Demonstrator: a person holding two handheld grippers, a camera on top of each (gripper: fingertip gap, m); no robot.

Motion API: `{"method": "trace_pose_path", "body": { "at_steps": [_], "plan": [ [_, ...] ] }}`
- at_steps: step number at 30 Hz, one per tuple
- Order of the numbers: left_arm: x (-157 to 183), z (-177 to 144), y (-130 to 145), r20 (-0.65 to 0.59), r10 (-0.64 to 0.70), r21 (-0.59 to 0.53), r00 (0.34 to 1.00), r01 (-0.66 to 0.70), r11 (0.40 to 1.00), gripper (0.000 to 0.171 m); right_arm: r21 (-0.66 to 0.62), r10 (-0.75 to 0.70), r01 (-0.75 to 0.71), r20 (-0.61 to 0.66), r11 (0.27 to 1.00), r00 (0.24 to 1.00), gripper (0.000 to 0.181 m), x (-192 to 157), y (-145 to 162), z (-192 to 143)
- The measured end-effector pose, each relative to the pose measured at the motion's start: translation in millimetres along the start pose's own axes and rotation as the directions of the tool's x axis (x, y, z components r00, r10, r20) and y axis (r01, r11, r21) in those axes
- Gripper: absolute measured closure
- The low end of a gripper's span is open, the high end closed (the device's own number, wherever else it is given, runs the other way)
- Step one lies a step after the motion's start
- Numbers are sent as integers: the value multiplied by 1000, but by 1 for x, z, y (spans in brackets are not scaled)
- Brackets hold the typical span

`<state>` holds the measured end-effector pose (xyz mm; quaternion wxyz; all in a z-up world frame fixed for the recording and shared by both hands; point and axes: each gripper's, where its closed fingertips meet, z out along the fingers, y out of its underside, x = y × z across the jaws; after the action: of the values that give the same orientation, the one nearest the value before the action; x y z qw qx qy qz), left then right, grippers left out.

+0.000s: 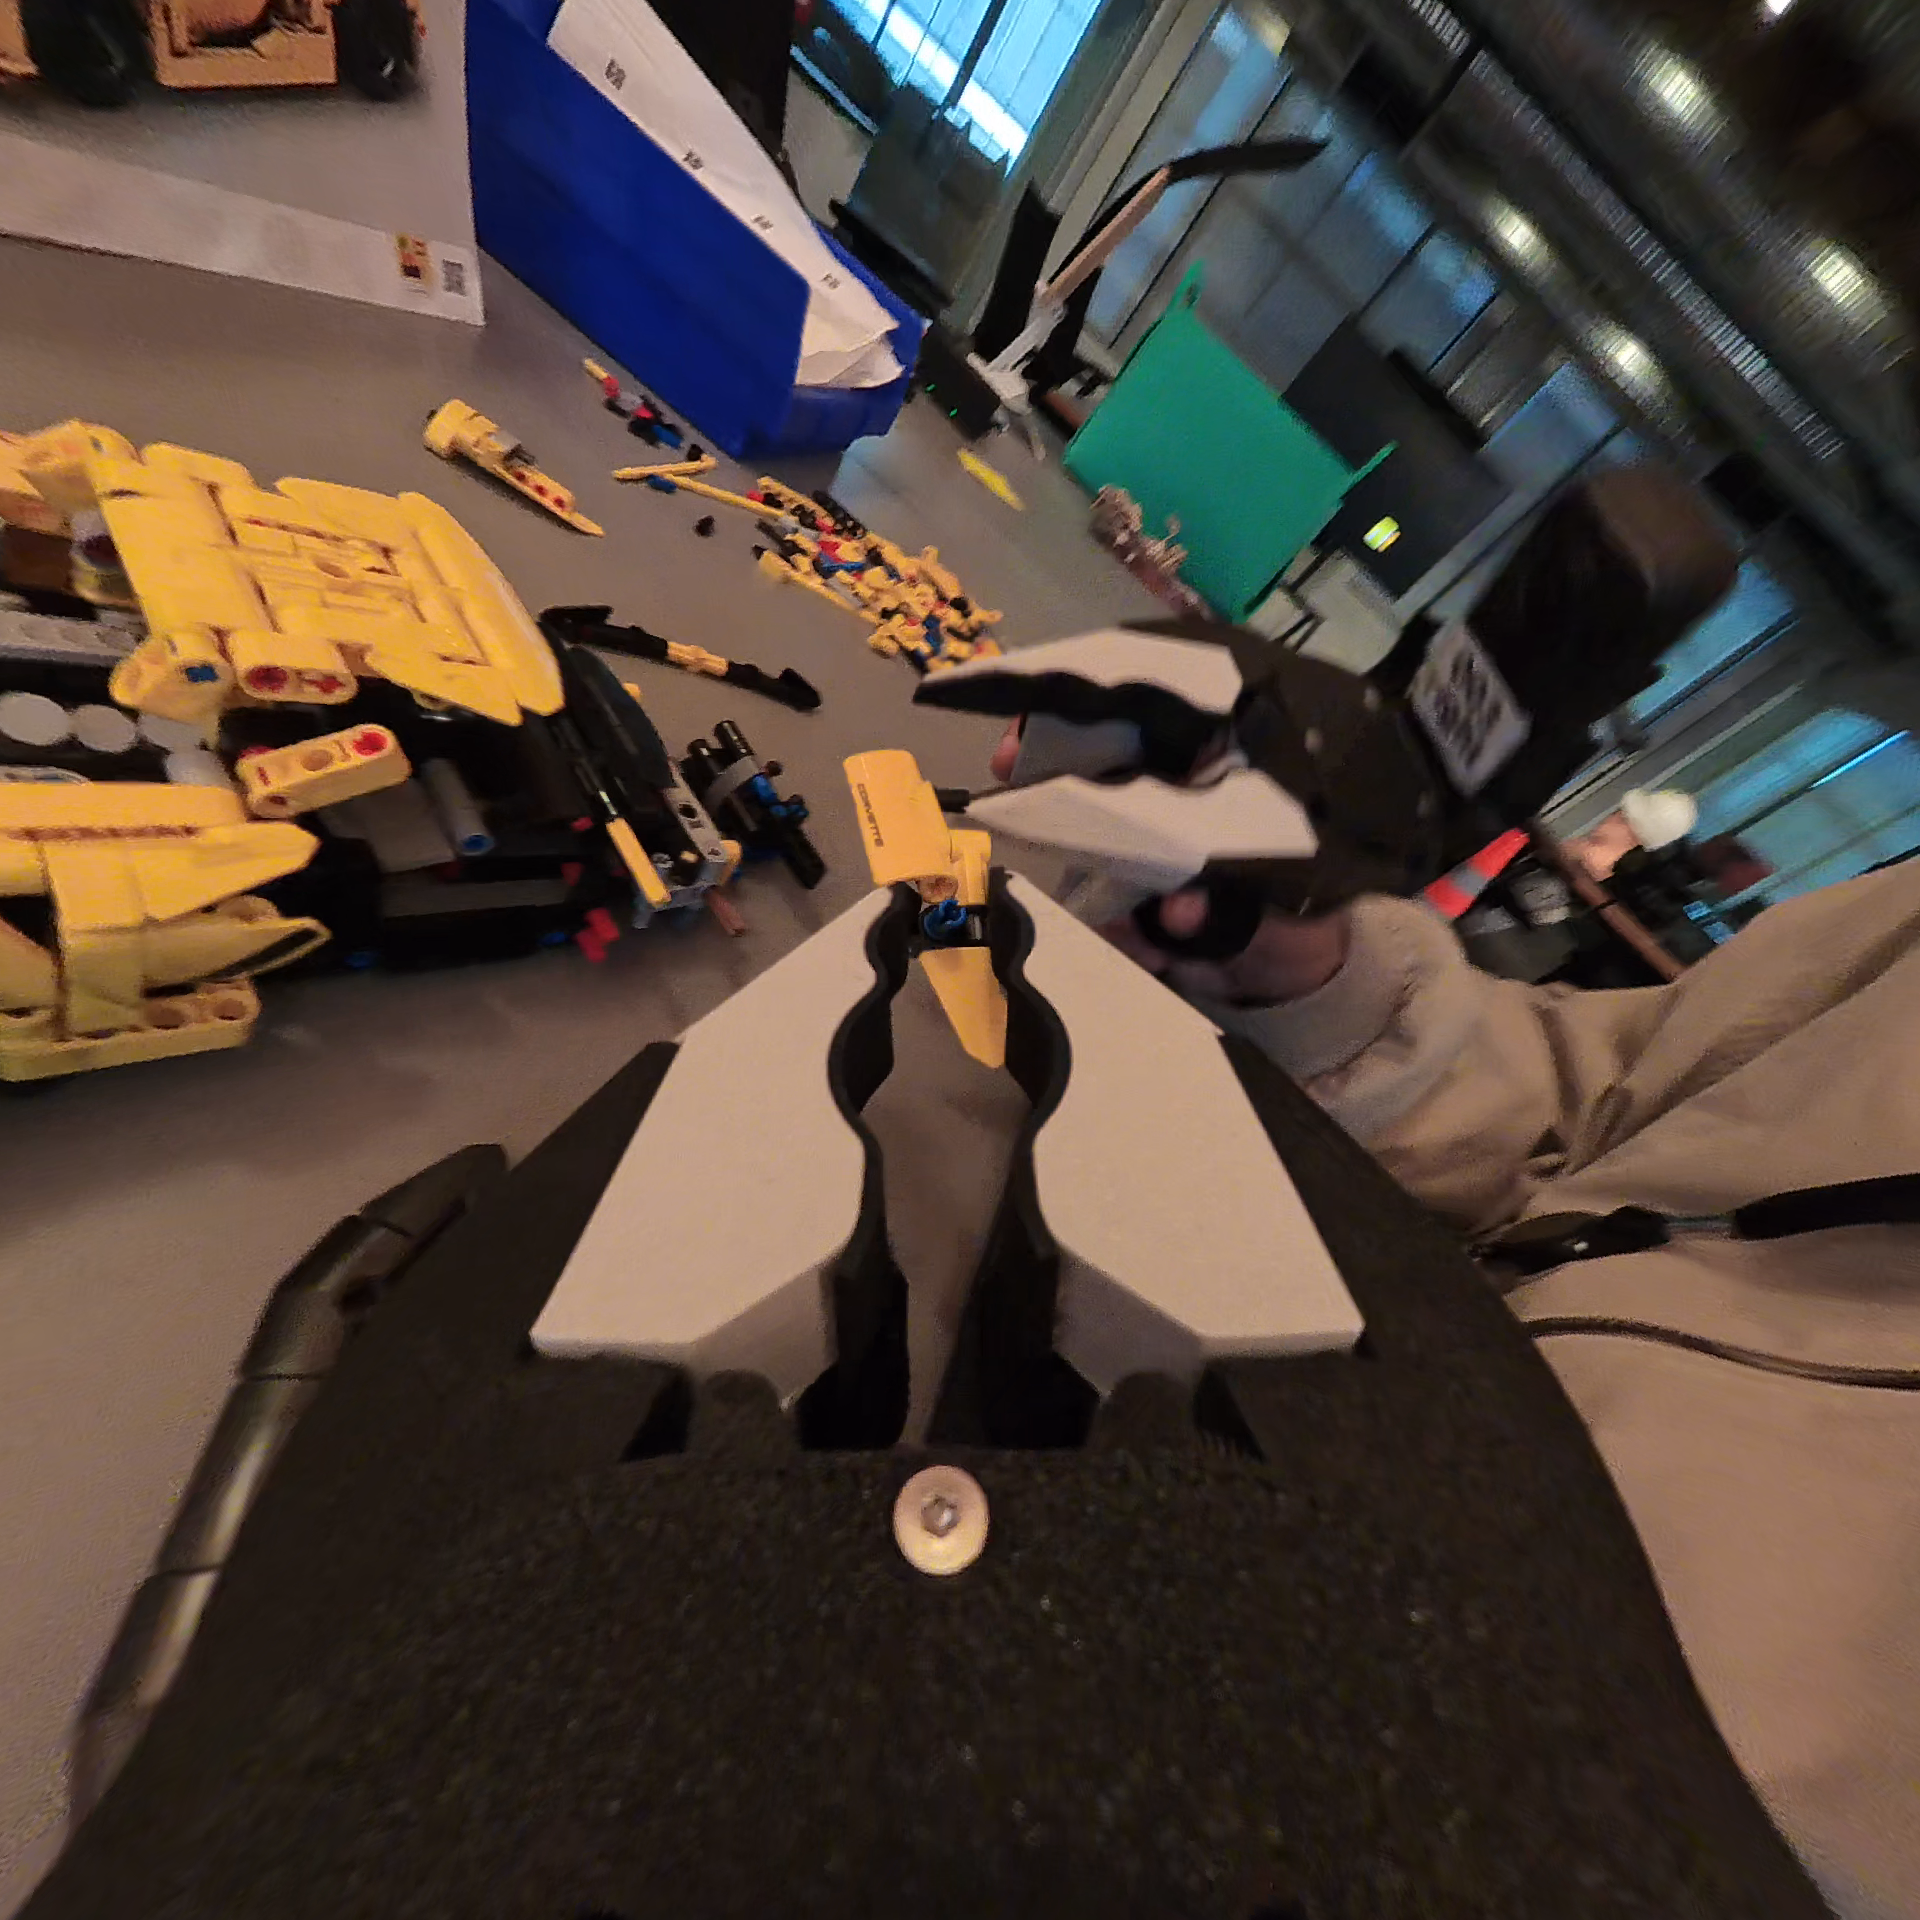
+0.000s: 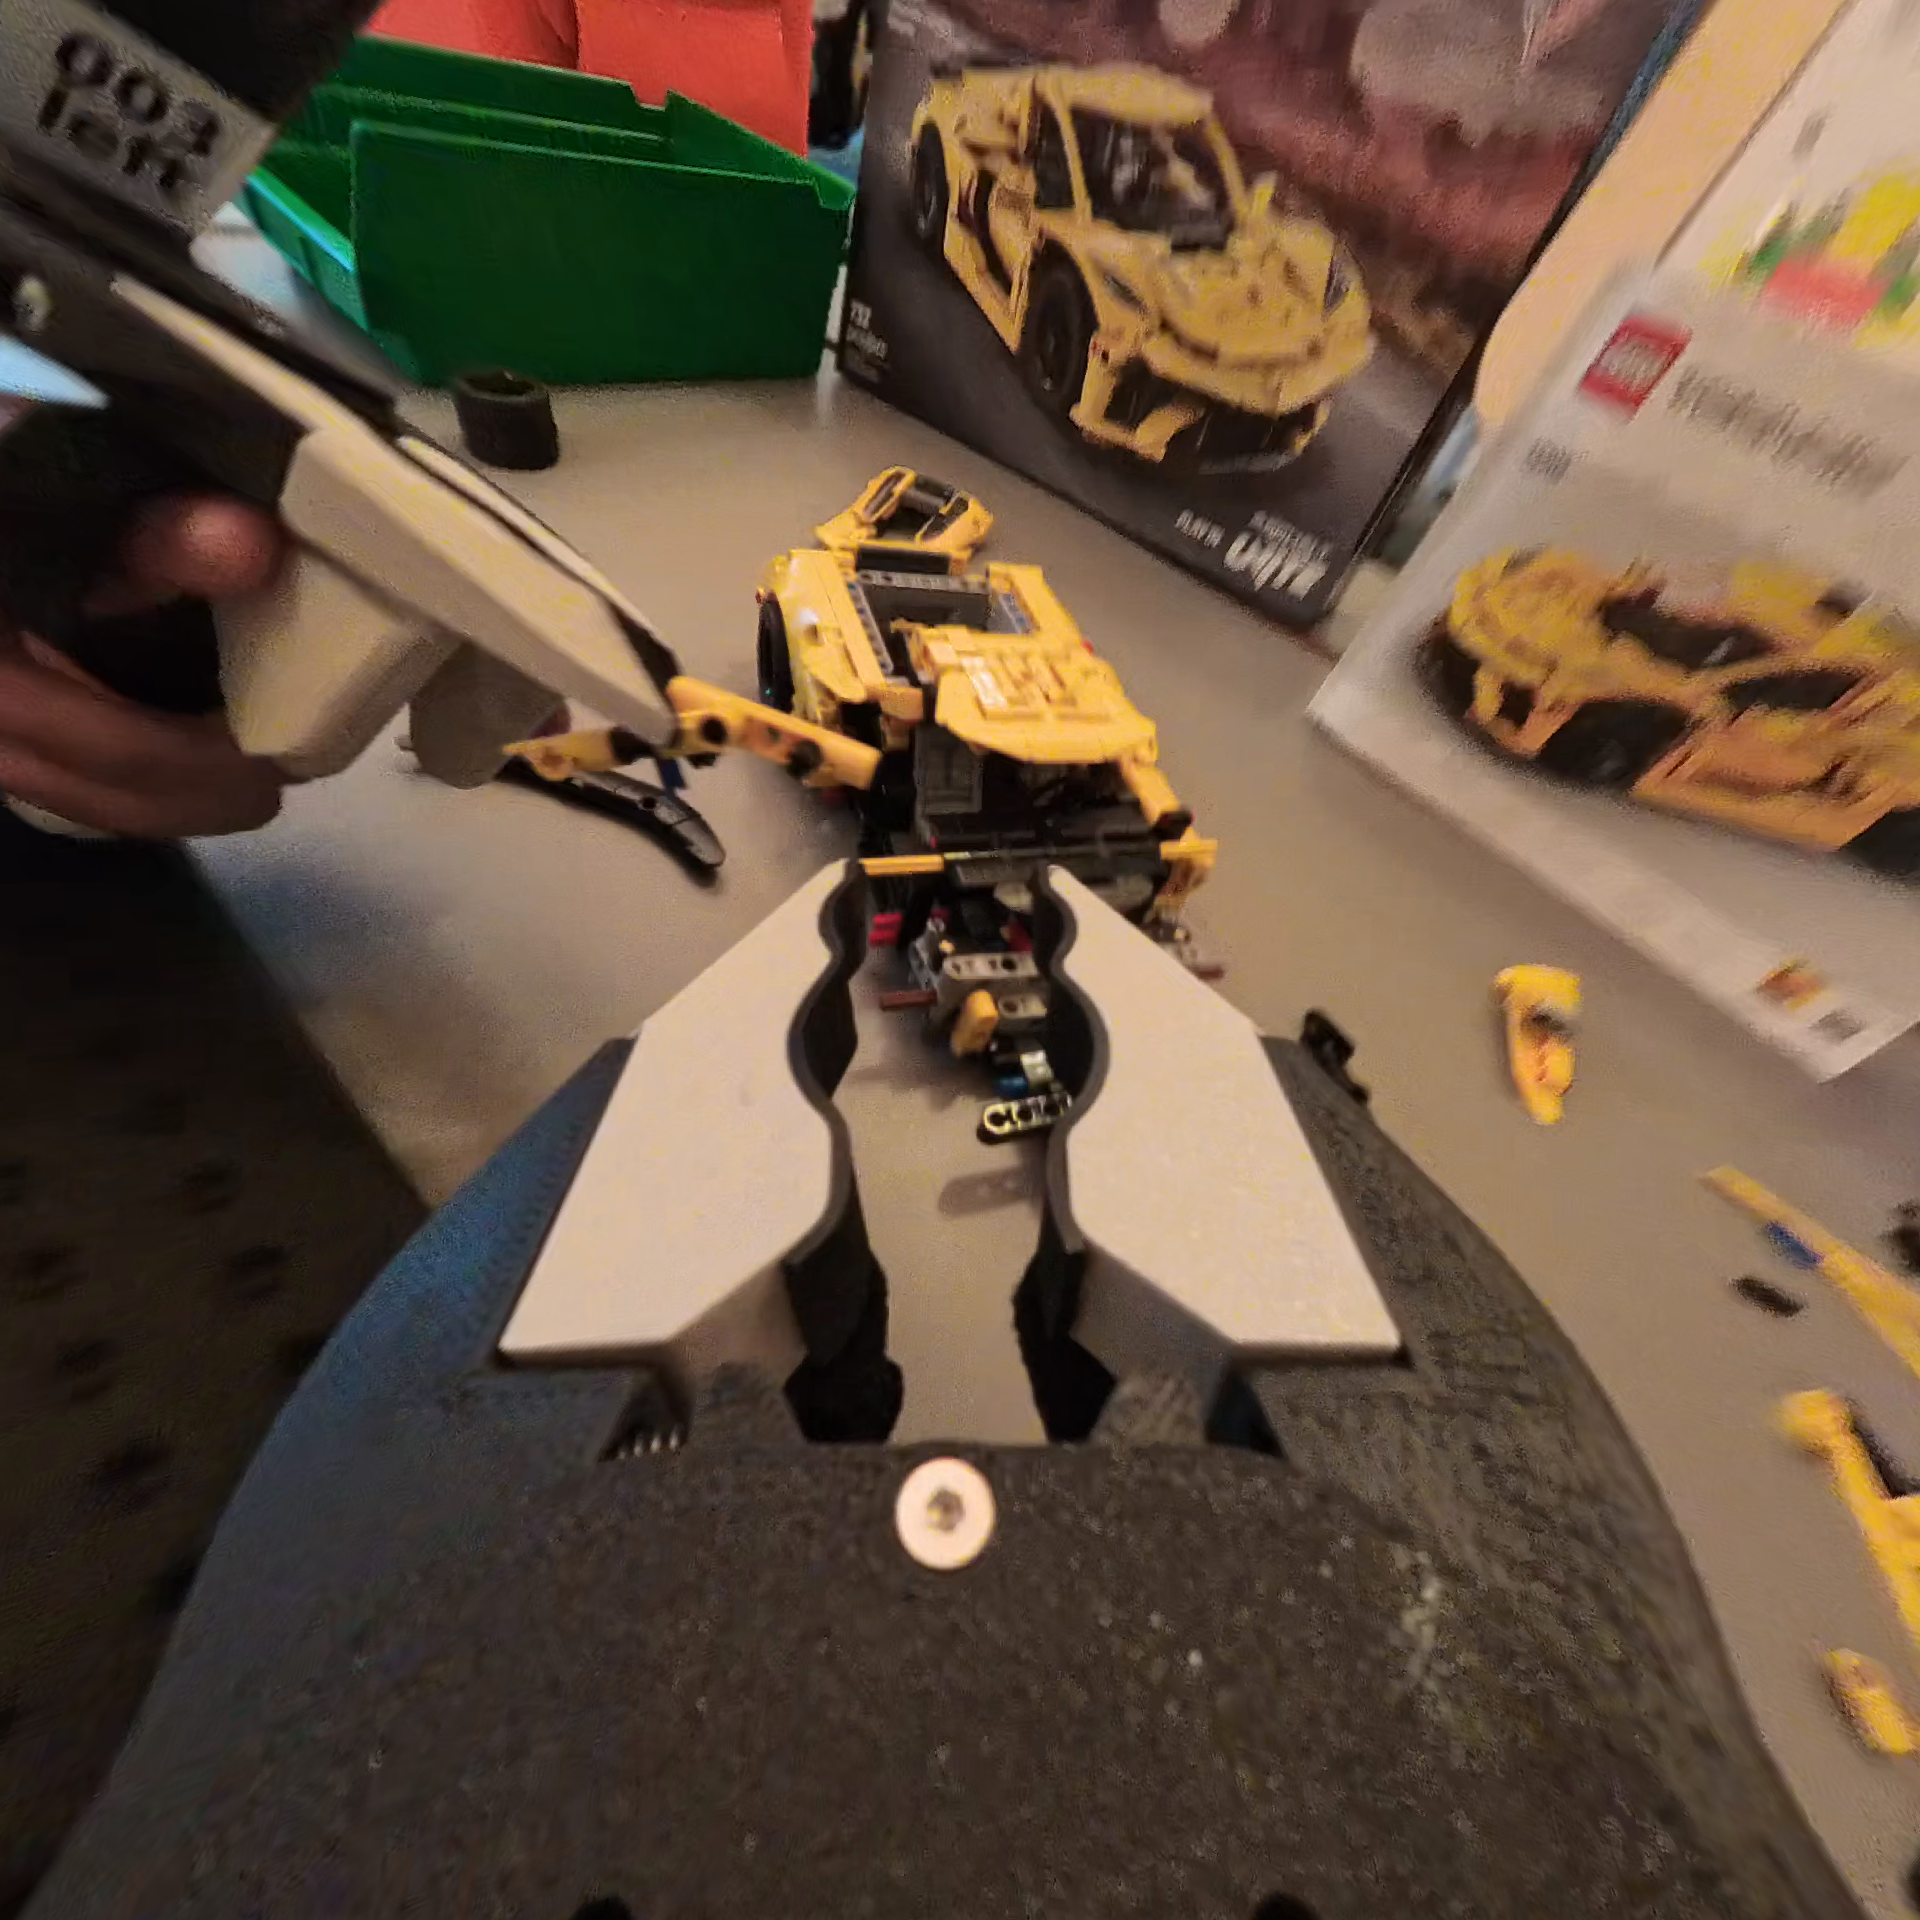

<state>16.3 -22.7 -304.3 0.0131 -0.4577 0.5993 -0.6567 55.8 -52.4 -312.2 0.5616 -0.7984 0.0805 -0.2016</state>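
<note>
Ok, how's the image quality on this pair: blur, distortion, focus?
Left wrist view: fisheye bends the edges, the background hall is smeared, the left claw and its yellow piece fairly sharp. Right wrist view: boxes at right blurred, the half-built yellow car soft, warm dim light.

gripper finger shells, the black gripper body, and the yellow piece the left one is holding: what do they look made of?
Finger shells: matte light-grey rigid plastic, faintly grainy, possibly 3D-printed.
Black gripper body: coarse speckled black surface, like printed or fibre-filled plastic; a metal screw shines in it.
Yellow piece in the left gripper: smooth, semi-gloss moulded plastic with pin holes, matching the partly built yellow car.
</note>
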Motion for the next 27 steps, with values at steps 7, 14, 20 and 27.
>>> {"method": "trace_pose_path", "body": {
  "at_steps": [7, 14, 20, 27],
  "plan": [
    [-1, 6, 12, -22, -72, -43, 997, 71, 997, 158, 18, -369, 371, -64, 929, 927, 159, -29, -9, 7],
    [-3, 8, 21, 19, -11, -101, 1000, 13, 995, 159, -24, -445, 444, -51, 896, 894, 180, -33, 2, 9],
    [-5, 7, 21, 19, -25, -100, 1000, 27, 995, 160, -41, -500, 499, -42, 866, 865, 180, -38, 9, 10],
    [-8, 7, 24, 38, -18, -120, 999, 22, 993, 160, -73, -519, 516, -12, 853, 855, 171, -40, 19, 10]
  ]
}}
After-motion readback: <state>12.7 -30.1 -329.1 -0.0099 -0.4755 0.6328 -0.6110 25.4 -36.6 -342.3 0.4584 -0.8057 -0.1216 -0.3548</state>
